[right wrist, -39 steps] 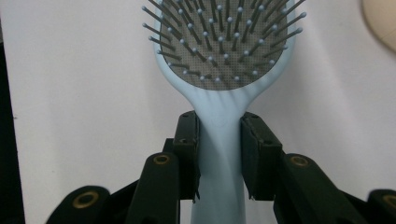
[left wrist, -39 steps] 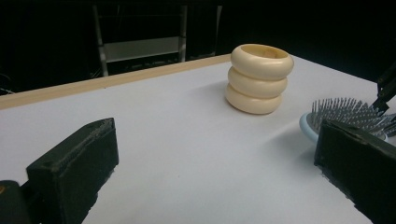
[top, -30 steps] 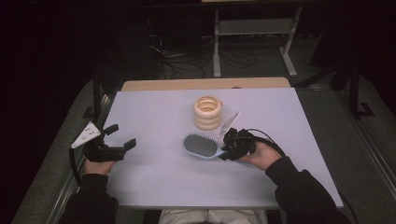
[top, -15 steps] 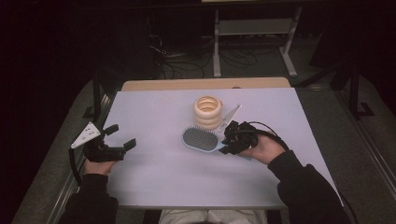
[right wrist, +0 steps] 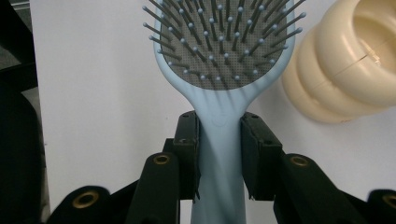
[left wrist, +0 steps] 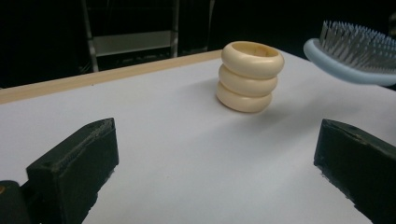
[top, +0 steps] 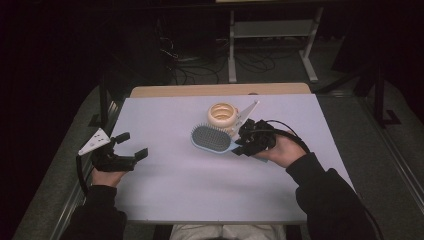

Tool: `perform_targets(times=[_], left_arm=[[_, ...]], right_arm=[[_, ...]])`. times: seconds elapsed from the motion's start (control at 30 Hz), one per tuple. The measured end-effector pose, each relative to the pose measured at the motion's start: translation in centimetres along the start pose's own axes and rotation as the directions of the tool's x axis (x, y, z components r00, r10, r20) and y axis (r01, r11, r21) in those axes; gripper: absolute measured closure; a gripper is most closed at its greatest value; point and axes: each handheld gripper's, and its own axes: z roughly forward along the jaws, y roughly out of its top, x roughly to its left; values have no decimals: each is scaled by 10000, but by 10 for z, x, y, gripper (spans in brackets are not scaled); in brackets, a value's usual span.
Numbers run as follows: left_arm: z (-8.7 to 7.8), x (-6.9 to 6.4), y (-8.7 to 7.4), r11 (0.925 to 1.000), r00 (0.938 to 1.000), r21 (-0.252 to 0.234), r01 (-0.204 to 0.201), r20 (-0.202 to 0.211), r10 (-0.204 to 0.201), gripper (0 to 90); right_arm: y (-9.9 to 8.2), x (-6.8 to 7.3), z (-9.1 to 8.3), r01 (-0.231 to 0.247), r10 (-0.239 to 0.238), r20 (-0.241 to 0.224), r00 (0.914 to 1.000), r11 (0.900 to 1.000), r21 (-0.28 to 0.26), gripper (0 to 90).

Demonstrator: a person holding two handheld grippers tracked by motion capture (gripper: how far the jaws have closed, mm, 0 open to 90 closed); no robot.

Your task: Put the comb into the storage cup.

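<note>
Pick done: right gripper jaws pinching hairbrush by its handle, brush off the table, bristles up, just beside the ring-stack holder. Left: likely drop it in the holder. Left gripper jaws spread, empty, well apart from holder.

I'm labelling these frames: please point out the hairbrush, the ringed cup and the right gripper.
hairbrush [right wrist: 224, 46], right gripper view, on its bristle pad.
ringed cup [left wrist: 251, 77], left gripper view, on its middle ring.
right gripper [right wrist: 218, 140], right gripper view, between its fingertips.
</note>
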Motion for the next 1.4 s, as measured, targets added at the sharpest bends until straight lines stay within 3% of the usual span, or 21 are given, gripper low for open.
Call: perform_targets(times=[0.27, 0.5, 0.63, 0.7, 0.8, 1.07, 1.3, 1.4], left_arm=[[9, -8, 17, 9997, 9984, 151, -213, 532, 205, 0], [17, -9, 29, 9998, 9954, 176, 64, 959, -81, 0], [26, -14, 38, 9982, 9881, 102, 590, 1420, -599, 0], [32, -16, 44, 9949, 9781, 146, 1001, 1819, -1011, 0], [39, -19, 49, 9923, 9711, 125, 1230, 2046, -1229, 0], [52, -27, 64, 9904, 9649, -57, 1384, 2260, -1336, 0], [64, -33, 74, 9930, 9689, 63, 1176, 2184, -1161, 0], [71, -34, 77, 9906, 9672, 50, 1367, 2153, -1345, 0]], right_arm=[[12, -3, -8, 198, -197, 190, 9996, 9998, -60, 686], [24, -5, -12, 335, -328, 345, 9989, 9993, -188, 686], [30, -5, -12, 460, -450, 406, 9982, 9987, -236, 686], [33, -5, -12, 436, -425, 382, 9984, 9986, -289, 686], [35, -6, -12, 453, -436, 376, 9983, 9980, -436, 686], [40, -9, -17, 431, -399, 512, 9979, 9971, -628, 686], [44, -12, -21, 415, -350, 747, 9966, 9953, -878, 686], [44, -12, -21, 412, -333, 820, 9961, 9945, -965, 686]])
